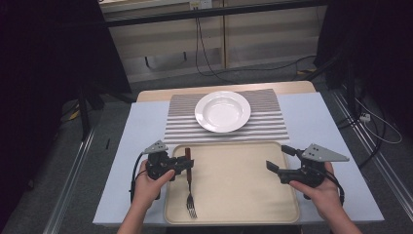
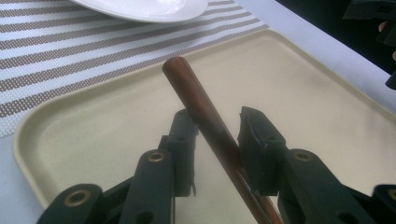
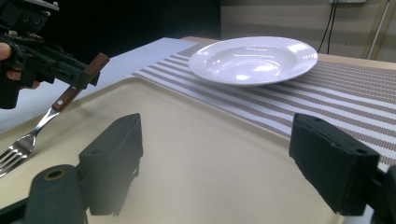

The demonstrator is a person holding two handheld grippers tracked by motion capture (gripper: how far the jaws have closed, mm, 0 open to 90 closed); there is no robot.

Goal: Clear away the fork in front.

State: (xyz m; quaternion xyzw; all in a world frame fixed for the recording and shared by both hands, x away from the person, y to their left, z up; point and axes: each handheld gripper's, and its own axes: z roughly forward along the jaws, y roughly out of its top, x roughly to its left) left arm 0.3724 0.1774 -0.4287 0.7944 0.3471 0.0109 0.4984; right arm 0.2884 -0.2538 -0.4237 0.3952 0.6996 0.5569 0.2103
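A fork (image 1: 190,195) with a brown wooden handle (image 2: 196,102) lies at the left of the beige tray (image 1: 238,185), tines toward me and touching the tray. Its handle end is raised and sits between the jaws of my left gripper (image 1: 189,163). In the left gripper view the jaws stand a little wider than the handle, which leans slantwise across the gap. My right gripper (image 1: 277,158) hovers over the tray's right edge, wide open with nothing between its jaws. In the right gripper view the fork (image 3: 28,140) slopes up to the left gripper (image 3: 79,74).
A white deep plate (image 1: 222,111) stands on a striped placemat (image 1: 268,126) just beyond the tray. Tray and mat rest on a pale blue table cover (image 1: 311,126). Cables and dark stands lie on the floor behind the table.
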